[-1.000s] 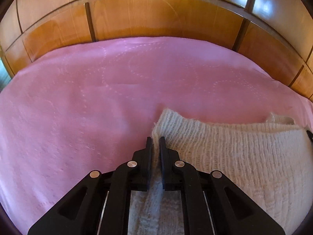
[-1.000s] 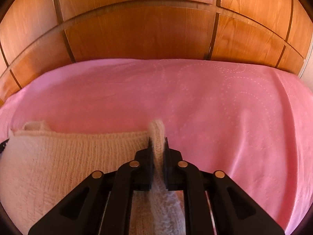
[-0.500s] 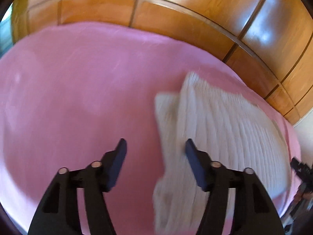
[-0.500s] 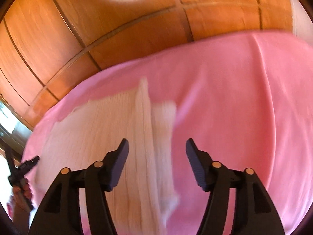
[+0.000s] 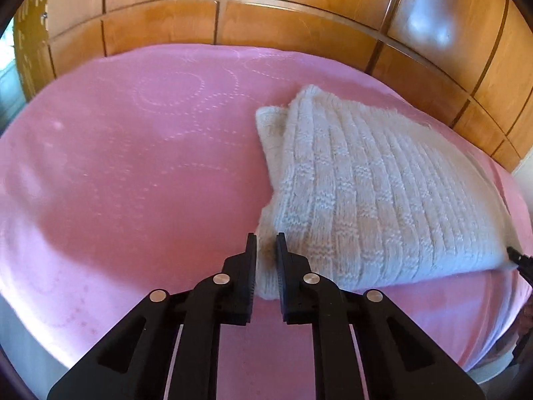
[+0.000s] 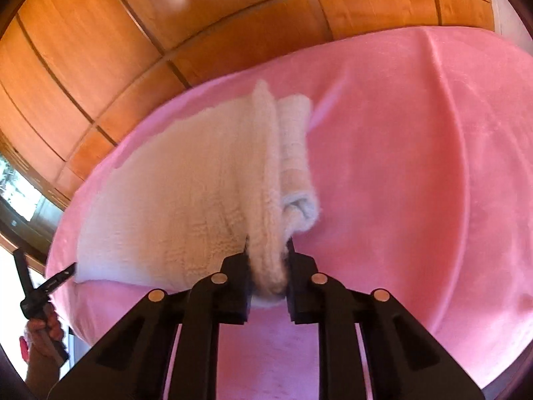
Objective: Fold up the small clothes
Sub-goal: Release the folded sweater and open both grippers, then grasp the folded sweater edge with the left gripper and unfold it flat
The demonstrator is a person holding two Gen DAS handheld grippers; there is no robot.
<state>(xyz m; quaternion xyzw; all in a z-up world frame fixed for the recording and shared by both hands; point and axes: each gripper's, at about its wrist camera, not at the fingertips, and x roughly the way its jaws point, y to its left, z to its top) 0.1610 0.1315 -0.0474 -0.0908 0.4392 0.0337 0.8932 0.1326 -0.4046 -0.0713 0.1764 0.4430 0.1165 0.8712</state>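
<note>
I see the wood-panelled wardrobe wall (image 5: 299, 33) filling the back of both wrist views, its glossy brown panels catching a bright patch of light. In front of it spreads the pink bedspread (image 5: 133, 166), stitched with dotted circles, covering the whole bed and draping over the near edge.

On that spread lies the white knitted sweater (image 5: 383, 183), ribbed and thick, folded into a broad slab with a narrower folded strip along one side edge. From my left camera it sits to the right of centre, reaching from near the wardrobe down to the near edge of the bed. From my right camera it sits left of centre (image 6: 183, 183), somewhat blurred.

My left gripper (image 5: 266, 243) has just been closing, and its jaws now stand nearly together on the sweater's near left corner, with a fold of knit pinched between them. My right gripper (image 6: 268, 246) has likewise just been closing, and its jaws clamp a thick roll of the sweater's near right corner, the knit bulging between the pads.

At the far left of my right view, a person's hand (image 6: 43, 330) grips the left gripper's handle beside the bed.
</note>
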